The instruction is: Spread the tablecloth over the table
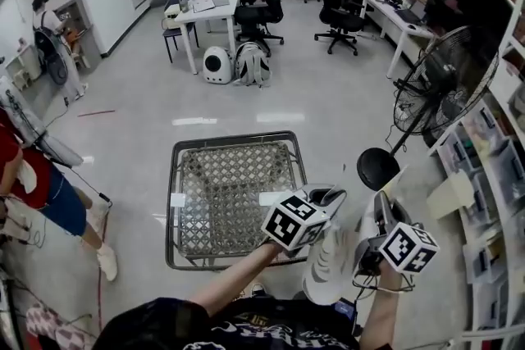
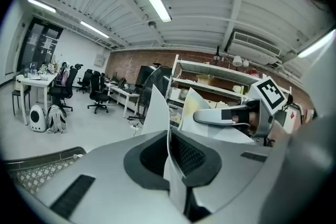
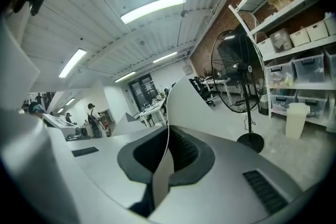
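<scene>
now, your left gripper (image 2: 169,157): jaws pressed together, pinching a tablecloth (image 2: 156,107) edge.
your right gripper (image 3: 167,160): jaws likewise clamped on the tablecloth.
tablecloth: bunched just beside the near right corner of the table (image 1: 234,138).

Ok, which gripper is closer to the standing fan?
The right gripper: in the head view it is just below the fan's round black base, while the left gripper is over the table's near right corner.

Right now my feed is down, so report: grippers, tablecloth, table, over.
Both shut on tablecloth: left gripper, right gripper. Tablecloth bunched right of table, table uncovered. Pedestal fan close on right.
</scene>
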`<control>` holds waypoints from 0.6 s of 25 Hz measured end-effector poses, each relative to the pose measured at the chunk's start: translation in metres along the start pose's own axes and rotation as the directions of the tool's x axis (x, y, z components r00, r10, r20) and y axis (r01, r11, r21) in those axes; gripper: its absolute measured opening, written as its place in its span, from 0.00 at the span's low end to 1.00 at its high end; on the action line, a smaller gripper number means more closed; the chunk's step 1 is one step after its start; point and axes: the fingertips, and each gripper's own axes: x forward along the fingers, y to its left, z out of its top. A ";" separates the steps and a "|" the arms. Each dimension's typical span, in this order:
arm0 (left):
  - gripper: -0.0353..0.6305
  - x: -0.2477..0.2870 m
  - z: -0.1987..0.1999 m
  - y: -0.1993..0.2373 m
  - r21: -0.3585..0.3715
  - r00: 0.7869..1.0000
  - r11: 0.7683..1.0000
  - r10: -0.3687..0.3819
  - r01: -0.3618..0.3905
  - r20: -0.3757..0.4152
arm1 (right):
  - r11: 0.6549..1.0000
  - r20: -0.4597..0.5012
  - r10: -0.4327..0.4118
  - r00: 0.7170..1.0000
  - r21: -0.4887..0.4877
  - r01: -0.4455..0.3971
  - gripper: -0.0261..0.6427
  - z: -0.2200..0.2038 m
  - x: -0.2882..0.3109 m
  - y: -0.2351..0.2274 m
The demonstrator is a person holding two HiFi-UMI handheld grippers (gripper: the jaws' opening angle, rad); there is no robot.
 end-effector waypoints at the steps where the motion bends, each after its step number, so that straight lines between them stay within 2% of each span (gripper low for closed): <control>1: 0.09 0.001 0.005 0.009 -0.010 1.000 1.000 0.002 -0.002 0.006 | 1.000 -0.003 0.001 1.000 -0.010 -0.001 0.06 0.004 0.006 0.002; 7: 0.09 0.008 0.030 0.066 -0.041 0.997 0.997 0.061 -0.059 0.046 | 0.998 -0.003 0.022 1.000 -0.060 -0.022 0.06 0.034 0.051 0.007; 11: 0.09 0.025 0.053 0.106 -0.023 0.988 0.989 0.144 -0.143 0.063 | 0.995 -0.005 0.052 0.999 -0.089 -0.052 0.06 0.058 0.088 -0.006; 15: 0.09 0.041 0.081 0.151 0.009 0.969 0.971 0.237 -0.239 0.075 | 0.988 -0.007 0.104 0.995 -0.117 -0.104 0.06 0.084 0.133 -0.012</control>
